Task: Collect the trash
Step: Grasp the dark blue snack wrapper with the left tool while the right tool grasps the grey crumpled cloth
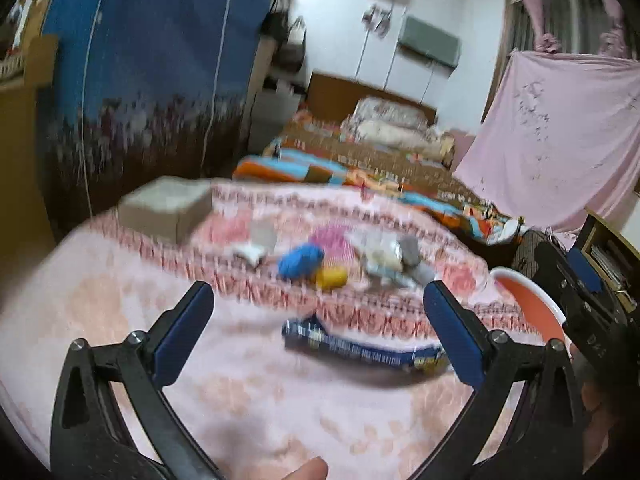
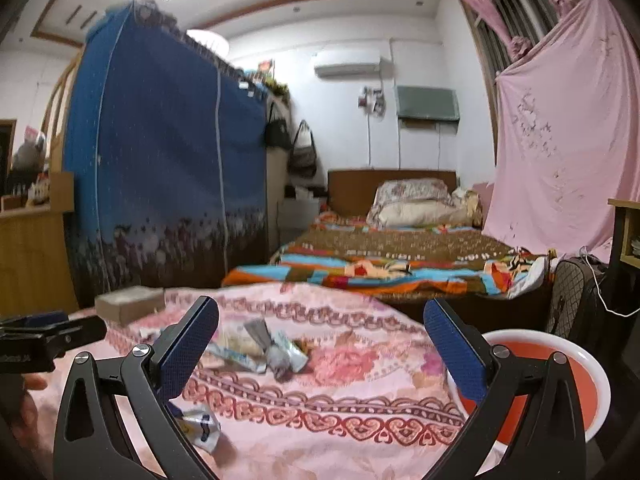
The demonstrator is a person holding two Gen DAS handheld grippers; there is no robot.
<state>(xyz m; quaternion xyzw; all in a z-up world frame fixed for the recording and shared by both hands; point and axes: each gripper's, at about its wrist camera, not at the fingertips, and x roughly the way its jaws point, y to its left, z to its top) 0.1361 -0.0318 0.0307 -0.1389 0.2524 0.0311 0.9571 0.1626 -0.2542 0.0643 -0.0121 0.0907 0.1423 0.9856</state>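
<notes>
**Wrappers scattered on the cloth, both grippers empty**

Left wrist view: the left gripper was held with fingers spread wide, apparently lined up on the dark blue wrapper, which lay flat between the fingertips, untouched.

Right wrist view: the right gripper was likewise spread; crumpled wrappers lay ahead between its fingers, and the red bin, presumably placed for the trash, was seen just beside the right finger.

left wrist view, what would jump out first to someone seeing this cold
The litter strewn on the pink patterned blanket: a dark blue wrapper lies flat between the open left claw fingers, and beyond it sit a blue wad, a yellow piece and crumpled silvery wrappers. At the right edge is an orange bowl with a white rim, beside the right claw.
</notes>
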